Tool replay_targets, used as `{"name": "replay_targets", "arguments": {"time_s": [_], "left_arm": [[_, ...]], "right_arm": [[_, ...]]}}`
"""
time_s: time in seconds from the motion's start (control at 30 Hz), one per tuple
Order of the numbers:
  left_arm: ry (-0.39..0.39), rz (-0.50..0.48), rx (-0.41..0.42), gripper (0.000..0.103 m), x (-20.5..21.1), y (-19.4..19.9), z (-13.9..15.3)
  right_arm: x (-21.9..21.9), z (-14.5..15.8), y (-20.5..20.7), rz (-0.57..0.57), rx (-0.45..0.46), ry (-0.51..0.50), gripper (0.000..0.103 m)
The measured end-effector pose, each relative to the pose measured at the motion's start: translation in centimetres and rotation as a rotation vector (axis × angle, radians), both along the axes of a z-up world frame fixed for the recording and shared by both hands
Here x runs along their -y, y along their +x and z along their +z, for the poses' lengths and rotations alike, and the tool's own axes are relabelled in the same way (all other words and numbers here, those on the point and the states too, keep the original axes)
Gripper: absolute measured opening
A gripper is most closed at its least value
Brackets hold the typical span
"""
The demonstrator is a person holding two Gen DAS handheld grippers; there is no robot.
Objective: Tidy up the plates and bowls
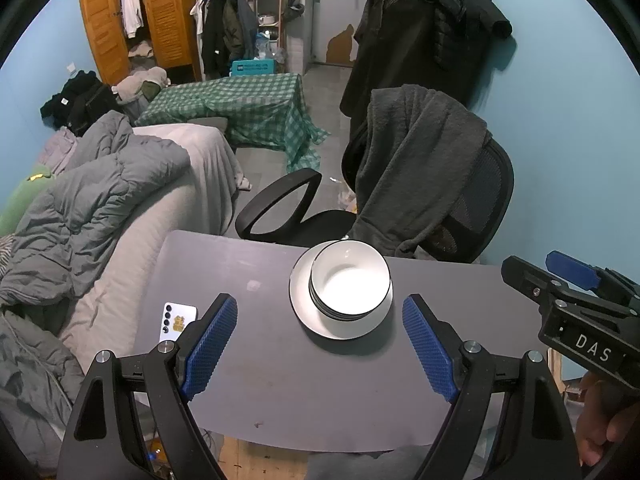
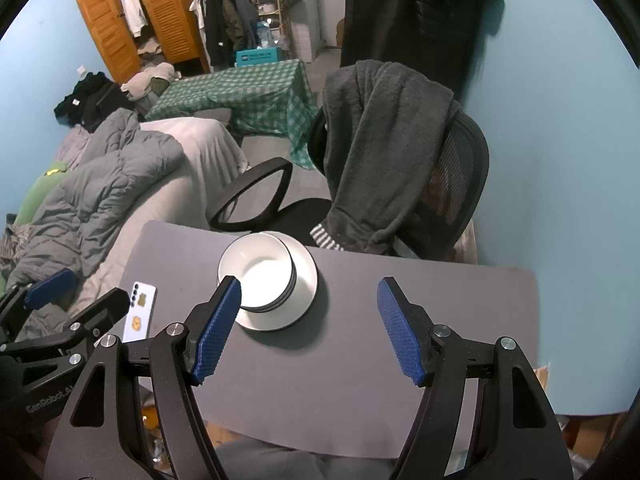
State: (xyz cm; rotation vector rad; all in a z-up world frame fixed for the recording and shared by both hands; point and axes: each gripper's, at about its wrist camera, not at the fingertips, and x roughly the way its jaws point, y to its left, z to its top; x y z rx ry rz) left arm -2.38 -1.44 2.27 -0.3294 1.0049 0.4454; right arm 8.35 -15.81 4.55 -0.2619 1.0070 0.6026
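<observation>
A stack of white bowls (image 1: 350, 284) with dark rims sits nested on a white plate (image 1: 304, 308) near the far edge of the grey table (image 1: 280, 380). The stack (image 2: 256, 276) and plate (image 2: 306, 280) also show in the right wrist view. My left gripper (image 1: 320, 316) is open and empty, hovering above the table just short of the plate. My right gripper (image 2: 310, 312) is open and empty, its left fingertip (image 2: 224, 304) over the near edge of the bowls. The right gripper also shows in the left wrist view (image 1: 568, 280), to the right of the stack.
A white phone (image 1: 178, 322) lies at the table's left edge. A black office chair (image 1: 440, 200) draped with a grey garment stands behind the table. A bed with a grey duvet (image 1: 100, 208) is to the left. A blue wall is to the right.
</observation>
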Motion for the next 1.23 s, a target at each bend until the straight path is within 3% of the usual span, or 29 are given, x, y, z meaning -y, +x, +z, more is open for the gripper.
{"name": "replay_targets", "arguments": {"time_s": [1.23], "left_arm": [[0.019, -0.045, -0.020, 0.086, 0.0, 1.2, 0.2]], "right_arm": [[0.6, -0.7, 0.5, -0.024, -0.013, -0.006, 0.070]]}}
